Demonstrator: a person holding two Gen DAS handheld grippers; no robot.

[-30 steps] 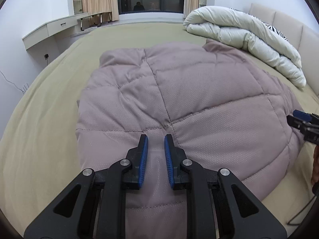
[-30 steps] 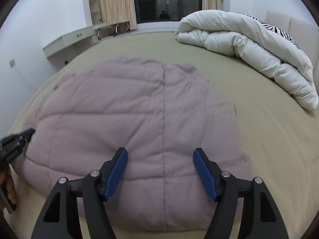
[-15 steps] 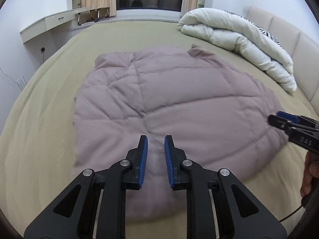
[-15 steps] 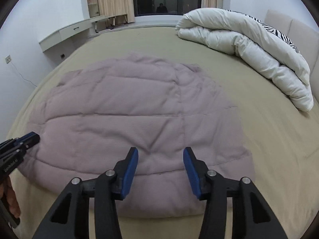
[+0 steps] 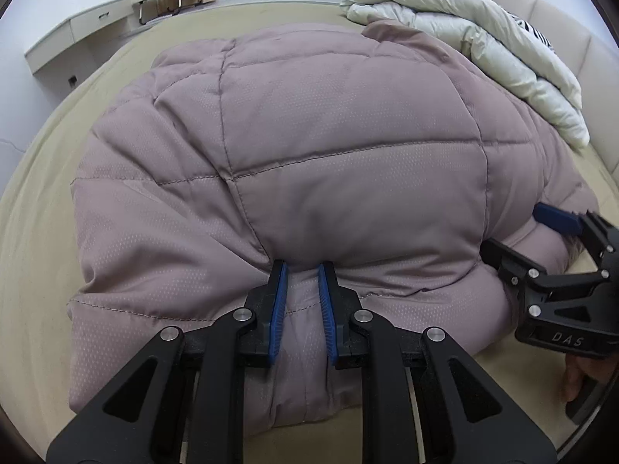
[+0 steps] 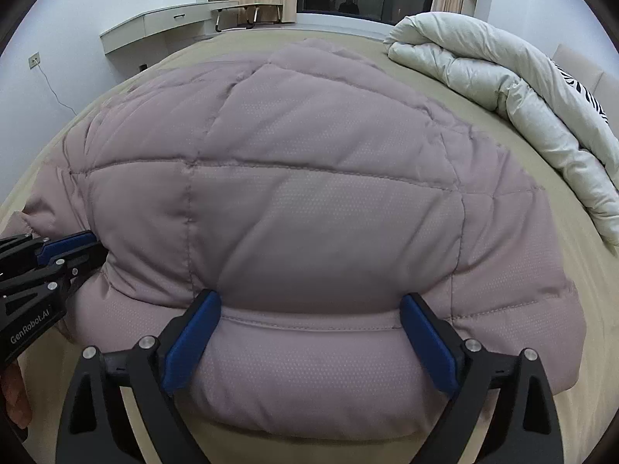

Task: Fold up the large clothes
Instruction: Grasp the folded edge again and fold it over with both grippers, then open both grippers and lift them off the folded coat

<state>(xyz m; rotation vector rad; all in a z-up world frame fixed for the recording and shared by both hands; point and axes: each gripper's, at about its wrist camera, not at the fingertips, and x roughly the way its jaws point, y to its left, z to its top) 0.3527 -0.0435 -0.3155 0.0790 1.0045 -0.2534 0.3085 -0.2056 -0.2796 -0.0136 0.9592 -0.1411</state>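
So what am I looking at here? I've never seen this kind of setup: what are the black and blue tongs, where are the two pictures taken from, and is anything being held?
There is no robot. A person holds a black two-finger gripper with blue pads in each hand, and each carries a wide-angle camera looking along its fingers. One picture comes from the left gripper, the other from the right gripper; each also shows its partner at the frame edge. On the beige bed sheet lies a puffy mauve quilted coat, with a rolled cream duvet behind it. The left gripper stands nearly closed with a fold of the coat's near edge between its pads; whether it pinches is unclear. The right gripper's jaws are opening, straddling the coat's near edge.
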